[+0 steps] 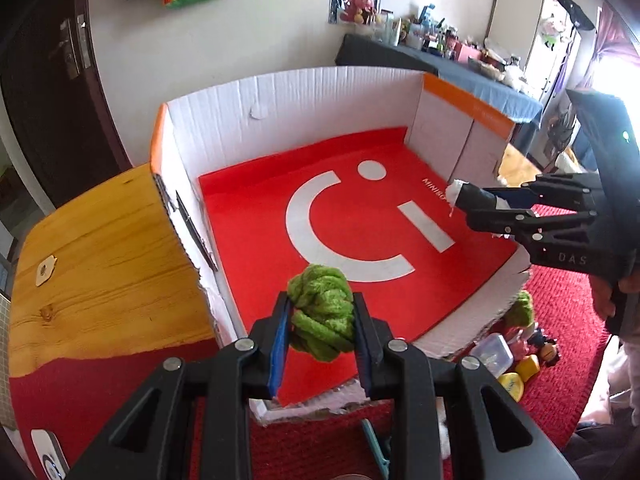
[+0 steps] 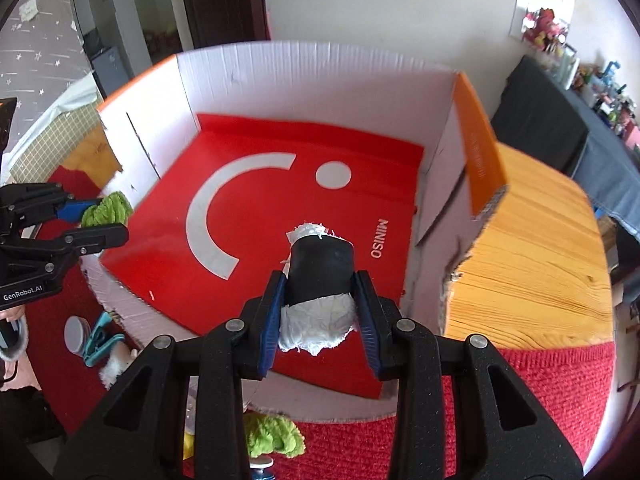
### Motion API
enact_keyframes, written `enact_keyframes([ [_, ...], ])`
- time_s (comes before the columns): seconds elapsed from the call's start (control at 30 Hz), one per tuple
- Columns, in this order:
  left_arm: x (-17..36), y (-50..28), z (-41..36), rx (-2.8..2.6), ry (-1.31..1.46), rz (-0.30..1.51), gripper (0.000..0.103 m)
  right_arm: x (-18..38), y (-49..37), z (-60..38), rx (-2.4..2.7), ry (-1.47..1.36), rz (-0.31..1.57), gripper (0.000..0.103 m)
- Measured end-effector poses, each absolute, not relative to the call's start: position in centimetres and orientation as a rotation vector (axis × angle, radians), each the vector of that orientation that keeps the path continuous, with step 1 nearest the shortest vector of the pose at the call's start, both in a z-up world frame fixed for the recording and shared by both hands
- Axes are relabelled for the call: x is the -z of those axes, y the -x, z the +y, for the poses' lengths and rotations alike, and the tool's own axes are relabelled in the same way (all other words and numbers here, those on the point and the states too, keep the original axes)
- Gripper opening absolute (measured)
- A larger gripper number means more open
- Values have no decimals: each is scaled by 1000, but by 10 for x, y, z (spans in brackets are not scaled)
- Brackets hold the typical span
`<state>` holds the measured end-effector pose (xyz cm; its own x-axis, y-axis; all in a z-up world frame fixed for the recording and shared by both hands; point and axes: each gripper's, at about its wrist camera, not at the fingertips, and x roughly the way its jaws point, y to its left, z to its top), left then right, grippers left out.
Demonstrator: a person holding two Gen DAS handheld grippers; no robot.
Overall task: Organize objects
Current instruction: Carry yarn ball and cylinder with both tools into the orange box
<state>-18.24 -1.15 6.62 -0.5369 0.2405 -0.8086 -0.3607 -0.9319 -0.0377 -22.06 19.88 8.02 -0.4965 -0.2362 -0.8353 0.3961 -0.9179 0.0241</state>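
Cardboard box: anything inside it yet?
The cardboard box holds only a red bag lying flat on its floor. The green yarn ball and black-and-white roll hang above it, gripped. Anything under the bag is hidden.

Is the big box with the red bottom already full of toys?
No, the box shows only its bare red floor; the green yarn ball hangs in the left gripper.

box floor free; walls around edges

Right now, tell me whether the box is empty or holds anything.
Empty: the cardboard box shows only its red liner; nothing lies on it.
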Motion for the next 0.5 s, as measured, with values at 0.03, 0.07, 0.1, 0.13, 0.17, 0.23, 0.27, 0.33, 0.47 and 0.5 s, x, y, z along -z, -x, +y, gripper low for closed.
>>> enact_keyframes([
  [0.03,-64,184,-11,-2476,1284,205,30,-77,224,199,2412,-1337,242,33],
  [0.07,-62,186,-11,-2471,1291,211,30,-75,226,199,2402,-1353,246,33],
  [0.1,-60,187,-10,-2464,1304,219,30,-73,226,198,2394,-1367,259,33],
  [0.13,-58,189,-10,-2458,1316,225,30,-70,227,197,2385,-1378,276,33],
  [0.17,-56,190,-10,-2450,1325,231,30,-69,228,197,2376,-1389,287,33],
  [0.23,-53,192,-9,-2435,1343,255,30,-65,228,197,2361,-1409,308,33],
  [0.27,-52,192,-9,-2433,1347,268,30,-64,228,197,2351,-1418,317,33],
  [0.33,-49,193,-7,-2423,1356,301,30,-61,229,196,2333,-1436,339,33],
  [0.47,-48,193,-4,-2404,1362,341,30,-57,228,192,2314,-1451,408,33],
  [0.5,-47,193,-3,-2398,1364,355,30,-57,228,192,2308,-1455,414,33],
])
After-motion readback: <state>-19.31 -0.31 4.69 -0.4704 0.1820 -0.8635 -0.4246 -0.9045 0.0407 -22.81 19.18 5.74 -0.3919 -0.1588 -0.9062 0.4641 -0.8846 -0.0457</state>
